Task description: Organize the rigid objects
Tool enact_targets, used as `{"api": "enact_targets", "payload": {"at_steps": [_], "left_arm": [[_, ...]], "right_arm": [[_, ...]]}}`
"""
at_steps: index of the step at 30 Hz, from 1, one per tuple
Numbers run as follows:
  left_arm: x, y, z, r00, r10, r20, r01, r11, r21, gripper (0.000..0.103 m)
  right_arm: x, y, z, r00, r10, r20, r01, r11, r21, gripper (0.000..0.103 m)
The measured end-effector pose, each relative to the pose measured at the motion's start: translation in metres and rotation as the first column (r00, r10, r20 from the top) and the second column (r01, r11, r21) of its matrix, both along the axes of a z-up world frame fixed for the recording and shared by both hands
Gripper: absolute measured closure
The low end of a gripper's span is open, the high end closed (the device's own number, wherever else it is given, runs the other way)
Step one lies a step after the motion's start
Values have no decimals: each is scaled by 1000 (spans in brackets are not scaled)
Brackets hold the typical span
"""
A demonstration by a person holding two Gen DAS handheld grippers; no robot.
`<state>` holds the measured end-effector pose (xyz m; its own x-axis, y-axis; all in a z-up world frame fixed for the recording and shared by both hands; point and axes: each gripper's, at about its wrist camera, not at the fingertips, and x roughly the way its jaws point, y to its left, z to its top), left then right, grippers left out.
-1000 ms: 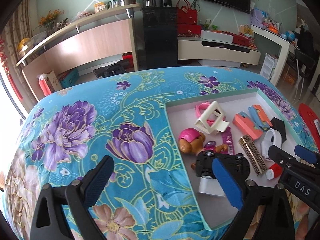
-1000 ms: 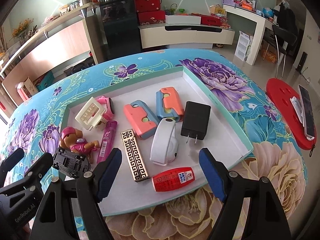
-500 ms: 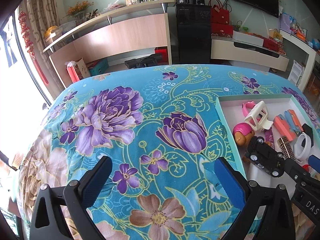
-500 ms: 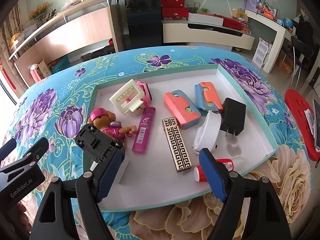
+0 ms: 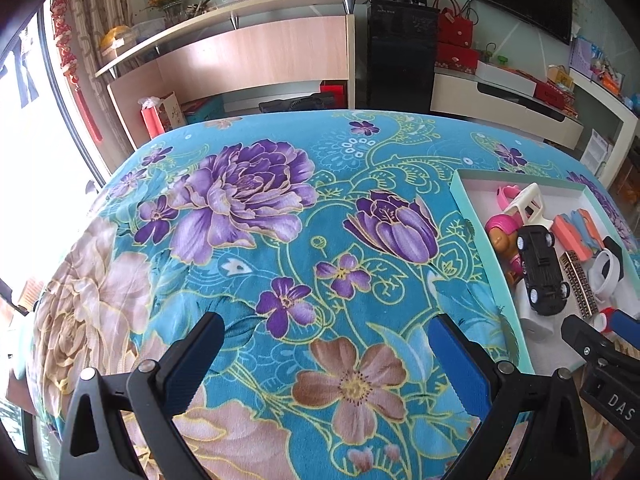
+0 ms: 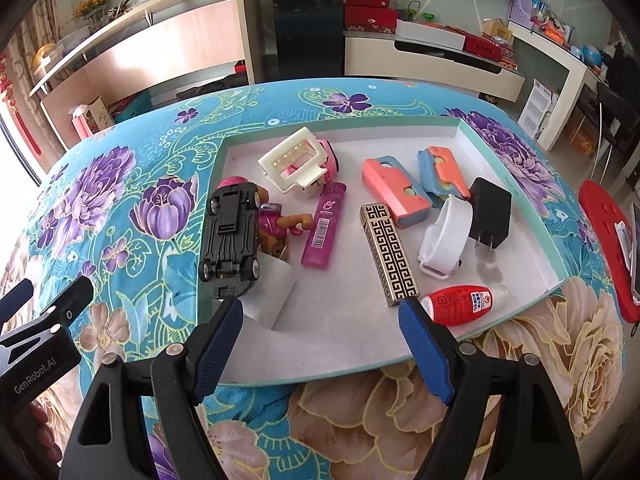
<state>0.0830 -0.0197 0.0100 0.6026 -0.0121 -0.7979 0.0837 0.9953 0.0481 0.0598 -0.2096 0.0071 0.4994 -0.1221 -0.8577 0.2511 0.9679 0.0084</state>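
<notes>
Black toy car (image 6: 231,236) now tipped on its end at nine o'clock in the tray (image 6: 556,248), loose beside the wide-open, empty right gripper (image 6: 320,316); left gripper (image 5: 320,344), equally agape, has swung away, sorting barely begun

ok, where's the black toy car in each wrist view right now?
Left wrist: black toy car at the right edge, wheels up, inside the teal-rimmed white tray, beside the pink-helmeted dog figure.
Right wrist: same car left of centre, at the tray's left side, just ahead of the right gripper, whose jaws stand wide open.
Shared landmark: cream hair claw clip.
</notes>
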Motion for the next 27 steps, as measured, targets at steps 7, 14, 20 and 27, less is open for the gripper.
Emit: {"api": "enact_targets", "payload": {"at_steps": [7,14,20,27], "left_arm": [[-18,4,-3,1000,-6,-8,6,1000,15,0],[-36,9,-15,1000,-5,-28,6,1000,19,0],[-48,13,-21,1000,-1,-29,3,999,53,0],[-47,17,-25,999,14,-38,-12,999,43,0]], "right_arm": [[-17,8,-5,999,17,-35,-17,1000,-4,22],[-31,19,-13,998,36,-55,-36,999,-4,22],[-37,25,-19,996,56,-72,-56,998,-2,22],[-36,23,-23,996,49,-81,-49,999,4,22]]}}
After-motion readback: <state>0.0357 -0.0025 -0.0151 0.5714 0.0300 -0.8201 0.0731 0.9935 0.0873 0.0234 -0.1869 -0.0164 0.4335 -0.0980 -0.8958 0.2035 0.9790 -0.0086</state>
